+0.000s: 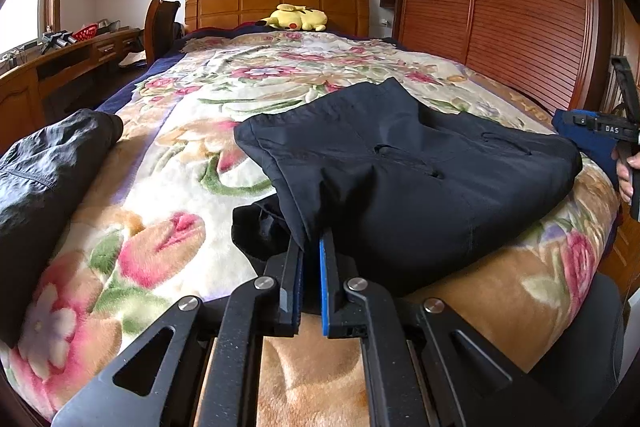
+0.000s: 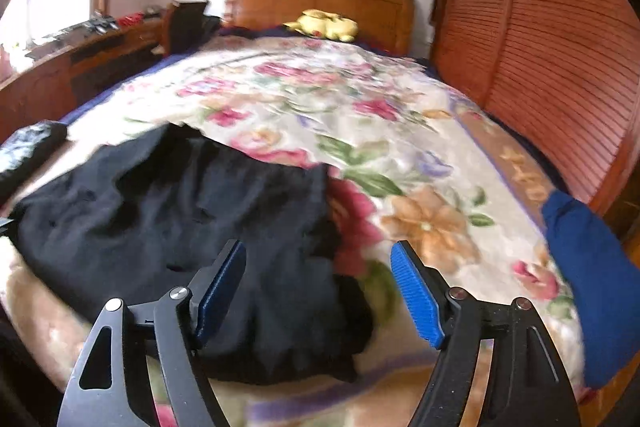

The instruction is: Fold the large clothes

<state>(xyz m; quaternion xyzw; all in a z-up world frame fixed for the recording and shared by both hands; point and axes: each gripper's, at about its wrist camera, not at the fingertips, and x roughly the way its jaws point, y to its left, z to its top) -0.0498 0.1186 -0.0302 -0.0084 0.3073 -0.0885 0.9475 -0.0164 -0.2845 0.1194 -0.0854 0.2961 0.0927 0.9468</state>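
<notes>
A bed (image 1: pixel 168 155) covered by a floral blanket (image 2: pixel 400 155) is seen in both wrist views, with a wooden headboard (image 1: pixel 276 1) at its far end and a slatted wooden wardrobe (image 1: pixel 520 11) along its right side. A dark navy garment (image 1: pixel 400 167) is laid folded on the near part of the blanket, towards the bed's front edge. A second dark garment (image 1: pixel 44 171) is bunched at the left edge of the bed, well apart from the first. A yellow plush toy (image 1: pixel 298 18) is placed against the headboard. The near edge of the navy garment is pinched by the left gripper (image 1: pixel 311 247), whose jaws are closed tight on the cloth. The right gripper (image 2: pixel 318 263) is held above the garment's right end with its jaws spread wide; nothing is gripped between them.
</notes>
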